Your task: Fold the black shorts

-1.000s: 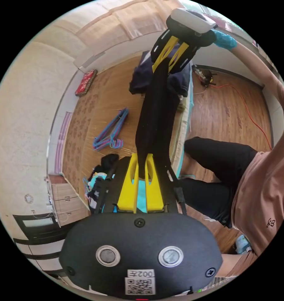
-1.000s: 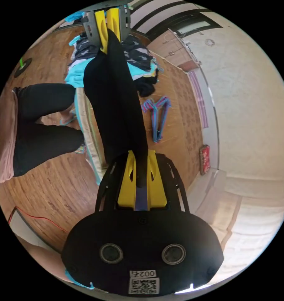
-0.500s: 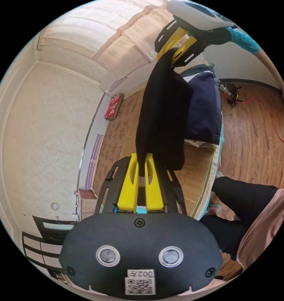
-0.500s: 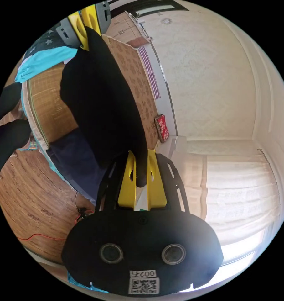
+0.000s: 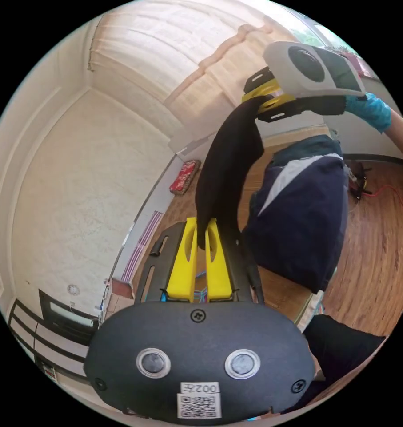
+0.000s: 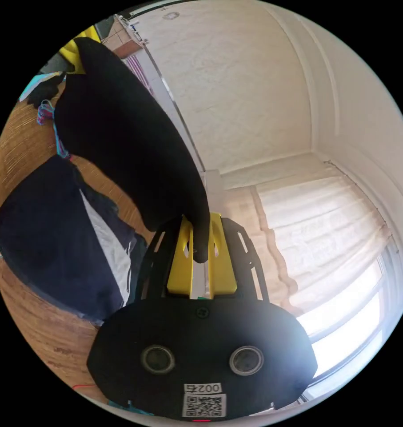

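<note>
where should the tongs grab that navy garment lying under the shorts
Take the navy garment at its edge near the mat's border, coming in from the wooden floor side: it lies flat and that edge is clear. Both tongs are shut on the black shorts.

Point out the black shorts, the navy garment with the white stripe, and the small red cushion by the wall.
black shorts (image 5: 228, 164), left gripper view, middle of the hanging cloth
navy garment (image 6: 45, 240), right gripper view, its dark panel left of the stripe
red cushion (image 5: 184, 177), left gripper view, its top face
</note>
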A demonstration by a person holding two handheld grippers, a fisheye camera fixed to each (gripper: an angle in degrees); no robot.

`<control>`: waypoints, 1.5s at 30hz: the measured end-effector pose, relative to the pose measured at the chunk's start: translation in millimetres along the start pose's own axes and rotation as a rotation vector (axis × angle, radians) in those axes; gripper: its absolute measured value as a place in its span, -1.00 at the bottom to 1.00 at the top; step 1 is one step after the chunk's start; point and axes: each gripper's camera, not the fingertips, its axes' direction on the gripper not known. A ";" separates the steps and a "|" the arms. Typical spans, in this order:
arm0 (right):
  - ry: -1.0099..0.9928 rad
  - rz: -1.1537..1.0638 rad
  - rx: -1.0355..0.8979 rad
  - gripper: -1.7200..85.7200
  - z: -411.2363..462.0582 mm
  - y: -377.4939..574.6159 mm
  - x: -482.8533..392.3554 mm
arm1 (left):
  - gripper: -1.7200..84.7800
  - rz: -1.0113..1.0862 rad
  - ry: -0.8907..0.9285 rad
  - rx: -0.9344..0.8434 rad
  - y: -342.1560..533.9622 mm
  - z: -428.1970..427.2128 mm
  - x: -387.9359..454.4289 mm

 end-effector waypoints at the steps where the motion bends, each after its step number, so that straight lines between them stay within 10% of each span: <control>1: -0.081 -0.036 -0.022 -0.84 11.9 23.1 -13.1 | -0.98 0.066 0.051 -0.001 4.8 11.4 22.7; 33: -0.255 0.097 -0.085 -0.83 40.2 267.0 -45.6 | -0.98 -0.025 0.427 0.031 164.4 57.6 115.6; 45: -0.499 0.512 -0.075 -0.87 -1.5 329.6 -9.3 | -0.98 -0.190 0.604 -0.043 293.7 56.9 101.5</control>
